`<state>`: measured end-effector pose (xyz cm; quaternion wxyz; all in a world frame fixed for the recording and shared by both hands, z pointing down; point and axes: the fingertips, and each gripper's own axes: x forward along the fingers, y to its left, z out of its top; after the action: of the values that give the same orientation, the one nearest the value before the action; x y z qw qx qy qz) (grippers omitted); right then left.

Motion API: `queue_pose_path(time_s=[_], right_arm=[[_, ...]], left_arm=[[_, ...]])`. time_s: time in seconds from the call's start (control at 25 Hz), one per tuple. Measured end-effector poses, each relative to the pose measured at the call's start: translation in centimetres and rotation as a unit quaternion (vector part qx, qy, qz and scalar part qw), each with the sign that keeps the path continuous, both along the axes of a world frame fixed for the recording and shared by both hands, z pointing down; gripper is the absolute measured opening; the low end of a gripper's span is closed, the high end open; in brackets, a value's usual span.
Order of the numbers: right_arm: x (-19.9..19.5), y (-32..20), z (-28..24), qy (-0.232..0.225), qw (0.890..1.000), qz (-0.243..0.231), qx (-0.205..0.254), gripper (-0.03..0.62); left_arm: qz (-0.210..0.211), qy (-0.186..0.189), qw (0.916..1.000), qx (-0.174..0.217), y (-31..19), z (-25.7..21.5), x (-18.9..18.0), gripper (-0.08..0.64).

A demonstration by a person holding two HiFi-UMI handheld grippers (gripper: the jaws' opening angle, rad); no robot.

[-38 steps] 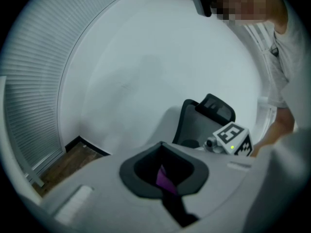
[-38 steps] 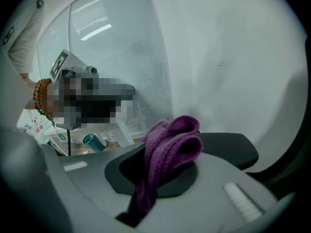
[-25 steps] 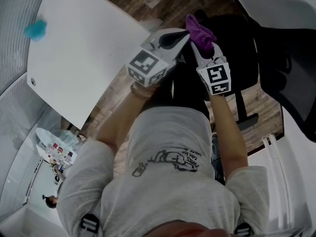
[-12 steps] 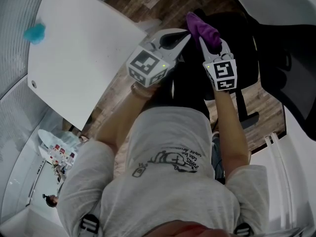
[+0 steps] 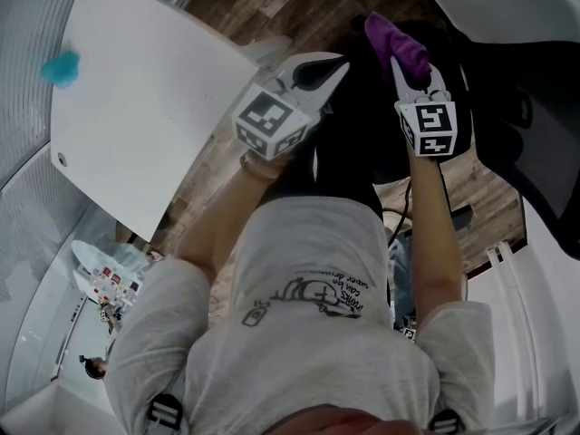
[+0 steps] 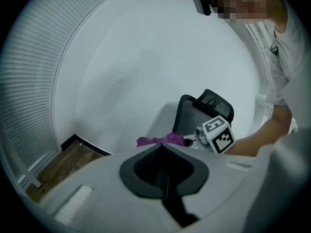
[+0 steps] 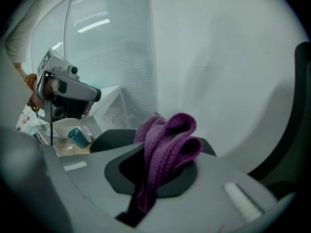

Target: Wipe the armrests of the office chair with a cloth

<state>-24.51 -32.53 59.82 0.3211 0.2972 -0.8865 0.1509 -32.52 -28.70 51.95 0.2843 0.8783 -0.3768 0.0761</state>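
Right gripper (image 5: 410, 69) jaws are clamped on the purple cloth (image 5: 391, 36). The pinch is low on a fold, and most of the cloth is bunched up and forward of the tips, clearest in the right gripper view (image 7: 167, 140). Left gripper (image 5: 337, 66) jaws are pressed together with nothing between them. It hangs just beside the right one, over the dark office chair (image 5: 507, 89). From the left gripper view the chair back (image 6: 201, 108) sits behind the right gripper, near the white wall. The dark pad just behind the cloth (image 7: 109, 139) is probably the armrest. I can't tell if the cloth is touching it yet. Risks as I see them:

1. The grip is on one fold only. Drag along the pad could pull the cloth out, or roll it into a lump that only wipes a narrow strip.
2. The wad sits ahead of the jaws. If I come in too flat, the hard tips rub the armrest instead of the fabric.
3. Nothing is bracing the chair. A push along the armrest could swing it away and kill contact pressure, and the left is free to steady it.
4. The two grippers are close, so a wide stroke could knock them together.

The white surface (image 5: 154, 89) with a teal thing (image 5: 62, 64) on it is well apart on my left and not in play.
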Motion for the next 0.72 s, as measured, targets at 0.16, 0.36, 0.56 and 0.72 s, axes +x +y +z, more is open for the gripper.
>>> queue_pose_path(time_s=[0.16,0.36,0.56,0.72], right_arm=[[2.3,-1.9,0.1,0.011,1.0,0.01,0.006,0.026],[5.1,-4.5,0.2,0.031,0.999,0.025,0.015,0.026],[6.6,-5.7,0.4,0.041,0.998,0.035,0.019,0.026],[6.2,-5.3,0.3,0.027,0.999,0.042,0.014,0.026]], left_arm=[[0.004,-0.002,1.0,0.0,-0.5,0.1,1.0,0.0],[0.007,-0.003,1.0,-0.001,-1.1,0.2,1.7,0.0],[0.007,-0.004,1.0,0.0,-1.2,-0.1,2.3,0.0],[0.005,-0.005,1.0,0.0,-1.2,-0.2,2.2,0.0]])
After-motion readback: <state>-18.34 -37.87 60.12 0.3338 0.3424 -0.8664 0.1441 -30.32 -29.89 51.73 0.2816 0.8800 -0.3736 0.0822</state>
